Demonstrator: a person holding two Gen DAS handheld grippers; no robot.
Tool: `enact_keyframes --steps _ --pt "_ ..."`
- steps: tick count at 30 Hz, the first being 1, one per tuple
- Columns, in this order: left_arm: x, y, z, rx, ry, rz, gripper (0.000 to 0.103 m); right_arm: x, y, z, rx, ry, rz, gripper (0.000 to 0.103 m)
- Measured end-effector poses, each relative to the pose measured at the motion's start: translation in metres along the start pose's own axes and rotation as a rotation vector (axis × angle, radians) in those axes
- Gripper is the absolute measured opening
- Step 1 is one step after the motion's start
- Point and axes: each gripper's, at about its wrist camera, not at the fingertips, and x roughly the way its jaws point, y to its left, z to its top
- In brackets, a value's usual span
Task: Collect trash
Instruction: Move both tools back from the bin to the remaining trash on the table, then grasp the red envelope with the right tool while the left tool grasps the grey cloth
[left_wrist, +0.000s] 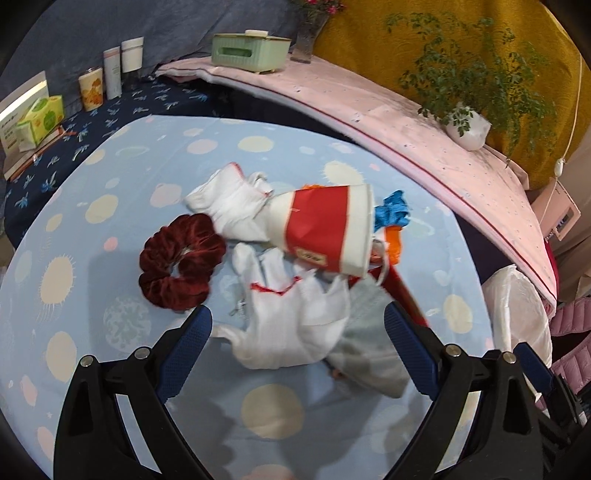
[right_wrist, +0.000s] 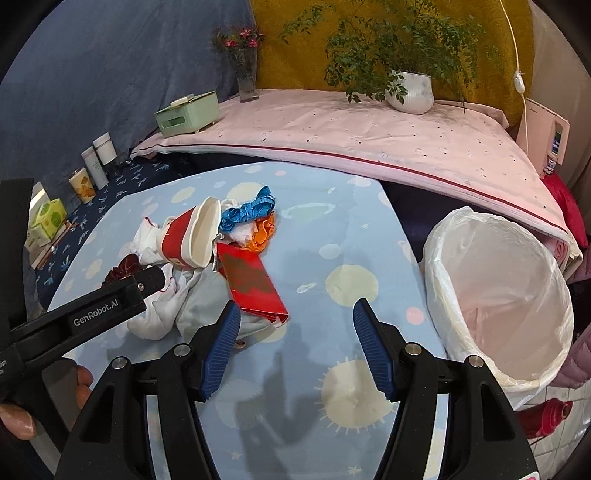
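Observation:
A pile of trash lies on the light blue spotted tabletop (left_wrist: 110, 192). A red and white paper cup (left_wrist: 325, 229) (right_wrist: 192, 236) lies on its side among white gloves (left_wrist: 291, 317) and a dark red scrunchie (left_wrist: 181, 262). Beside them are a flat red packet (right_wrist: 255, 284), a grey cloth (right_wrist: 207, 306), and blue (right_wrist: 251, 212) and orange (right_wrist: 266, 230) scraps. My left gripper (left_wrist: 298, 325) hangs open just above the white glove. My right gripper (right_wrist: 293, 321) is open over bare tabletop, right of the red packet. A white-lined trash bin (right_wrist: 502, 295) stands at the table's right edge.
A pink-covered shelf (right_wrist: 369, 136) runs behind the table with a green box (right_wrist: 186, 112), a flower vase (right_wrist: 245, 70) and a potted plant (right_wrist: 410, 88). Cups and a tissue box (left_wrist: 40, 118) stand on a dark blue cloth at left. A hand (right_wrist: 22, 417) holds the left gripper.

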Motion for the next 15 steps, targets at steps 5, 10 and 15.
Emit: enact_keyframes --steps 5,10,15 --pt "0.008 0.022 -0.005 -0.033 0.022 0.015 0.090 0.018 0.014 0.002 -0.021 0.024 0.013 0.062" --pt "0.014 0.033 -0.007 -0.044 0.039 0.016 0.090 0.041 0.027 0.001 -0.046 0.057 0.025 0.062" --pt "0.017 0.034 -0.008 -0.045 0.057 -0.006 0.090 0.061 0.031 0.001 -0.057 0.081 0.018 0.046"
